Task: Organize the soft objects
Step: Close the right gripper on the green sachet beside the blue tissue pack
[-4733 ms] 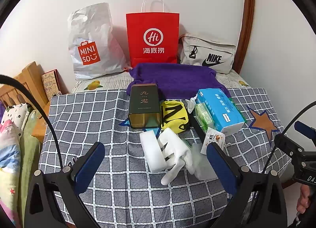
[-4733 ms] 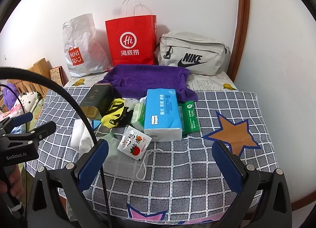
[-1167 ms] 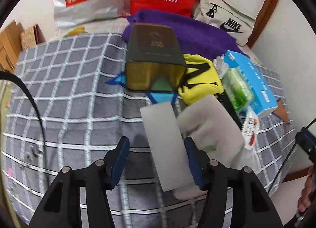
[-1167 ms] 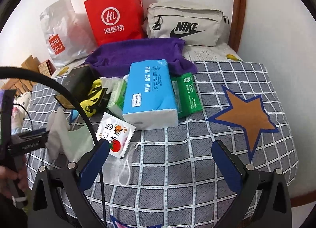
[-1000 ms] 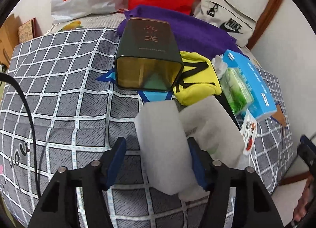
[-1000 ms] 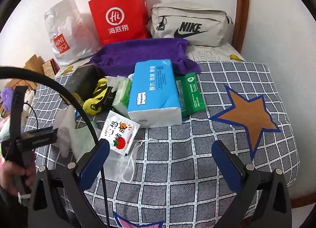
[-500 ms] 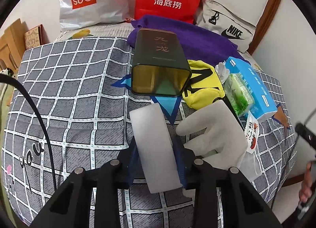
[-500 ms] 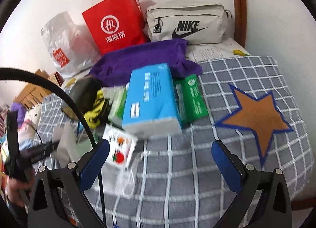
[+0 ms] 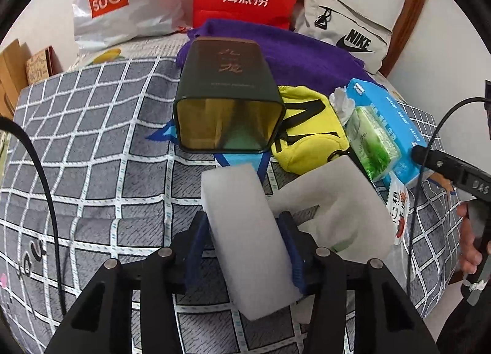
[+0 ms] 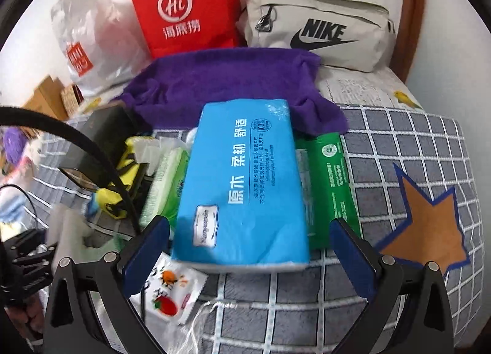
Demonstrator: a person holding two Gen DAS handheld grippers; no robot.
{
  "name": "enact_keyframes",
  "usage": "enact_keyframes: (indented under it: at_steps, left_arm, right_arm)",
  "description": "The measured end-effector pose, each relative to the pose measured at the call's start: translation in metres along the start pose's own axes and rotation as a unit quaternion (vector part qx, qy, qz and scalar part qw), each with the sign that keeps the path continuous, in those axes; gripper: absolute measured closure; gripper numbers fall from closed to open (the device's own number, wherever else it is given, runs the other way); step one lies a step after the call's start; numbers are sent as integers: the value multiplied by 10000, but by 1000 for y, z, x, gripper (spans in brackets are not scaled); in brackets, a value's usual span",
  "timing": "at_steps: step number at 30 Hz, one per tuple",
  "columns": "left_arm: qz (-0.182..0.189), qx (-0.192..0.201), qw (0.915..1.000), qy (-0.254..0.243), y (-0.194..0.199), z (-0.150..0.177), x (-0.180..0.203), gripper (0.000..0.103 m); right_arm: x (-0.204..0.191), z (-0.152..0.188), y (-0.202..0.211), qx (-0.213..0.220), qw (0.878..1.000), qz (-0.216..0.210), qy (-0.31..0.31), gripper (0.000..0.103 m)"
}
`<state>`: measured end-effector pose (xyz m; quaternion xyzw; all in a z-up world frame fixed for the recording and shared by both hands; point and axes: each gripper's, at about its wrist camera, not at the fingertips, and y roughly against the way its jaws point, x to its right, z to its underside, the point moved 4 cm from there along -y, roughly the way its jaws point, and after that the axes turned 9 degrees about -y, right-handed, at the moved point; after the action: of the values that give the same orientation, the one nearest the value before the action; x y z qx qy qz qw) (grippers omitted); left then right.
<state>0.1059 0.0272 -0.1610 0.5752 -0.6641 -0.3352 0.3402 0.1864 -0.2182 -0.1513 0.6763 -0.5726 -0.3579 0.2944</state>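
In the left wrist view a white foam block [image 9: 245, 225] stands between the blue pads of my left gripper [image 9: 244, 240]. The pads touch both its sides while the jaws are opening. A second, bent white foam piece [image 9: 337, 200] lies just right of it. In the right wrist view my right gripper [image 10: 248, 252] is open wide, low over the near end of a blue tissue pack [image 10: 245, 194]. Its fingers [image 10: 147, 246] stand apart from the pack on either side.
An open dark tin [image 9: 227, 96] and a yellow pouch [image 9: 307, 136] lie beyond the foam. A green packet [image 10: 330, 188], a green tissue pack [image 10: 167, 182] and a sachet [image 10: 172, 295] flank the blue pack. A purple towel [image 10: 227, 84] and bags sit at the back.
The left gripper closed around the white foam block, squeezed it, then eased a little. The right gripper moved forward and down, so the blue tissue pack now lies between its fingers.
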Motion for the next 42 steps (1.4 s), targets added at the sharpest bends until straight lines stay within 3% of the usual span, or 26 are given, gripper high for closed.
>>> enact_keyframes:
  at_steps: [12,20,23,28,34,40,42]
  left_arm:
    - [-31,-28,10000,-50,-7,4,0,58]
    - [-41,-20,10000,-62,-6,5,1,57]
    - [-52,-25,10000,-59,-6,6,1,57]
    - [-36,-37,10000,-33,-8,4,1,58]
    - [3,-53,10000,-1,-11,0,-3,58]
    - [116,-162,9998,44,-12,-4,-8,58]
    - [108,-181,9998,29,-13,-4,-8,58]
  right_arm:
    - [-9,-11,-49,-473,9984,301,19,3]
    - [2,-15,-17,-299,9986,-399,-158,3]
    - [16,-24,10,-19,9972,-688,-295,2]
    - [65,-47,22,269,9976,-115,-620,2]
    - [104,-53,-25,-215,9954,110,-930,7]
    - [102,-44,-48,-609,9910,-642,-1008,13]
    - [95,-44,-50,-537,9939,-558,-790,22]
